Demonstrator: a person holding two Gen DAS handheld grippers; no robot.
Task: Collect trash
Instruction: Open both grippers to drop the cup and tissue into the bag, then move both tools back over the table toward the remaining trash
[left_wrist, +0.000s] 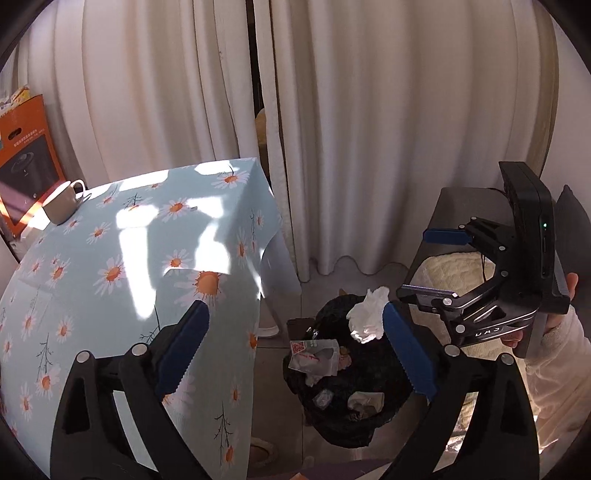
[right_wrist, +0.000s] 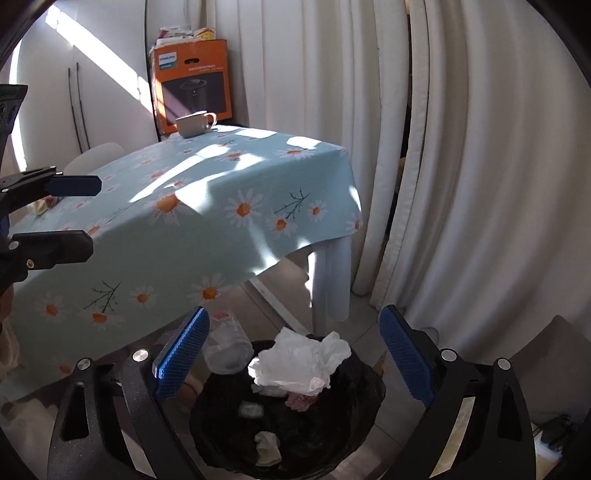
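A crumpled white tissue (right_wrist: 301, 363) hangs in the air over the black-lined trash bin (right_wrist: 354, 435), between and below my right gripper's (right_wrist: 293, 363) open blue fingers, touching neither. In the left wrist view the same tissue (left_wrist: 367, 315) shows above the bin (left_wrist: 388, 373), just under the right gripper (left_wrist: 439, 264), whose jaws stand apart. My left gripper (left_wrist: 295, 349) is open and empty, over the table's edge and the bin. The bin holds wrappers and paper scraps (left_wrist: 314, 356). A clear plastic wrapper (right_wrist: 225, 345) rests at the bin's left rim.
A table with a daisy-print cloth (right_wrist: 207, 192) stands left of the bin, with a beige cup (right_wrist: 194, 123) and an orange Philips box (right_wrist: 192, 81) at its far end. White curtains (right_wrist: 461, 147) hang behind. A grey chair with a cushion (left_wrist: 443, 266) is at right.
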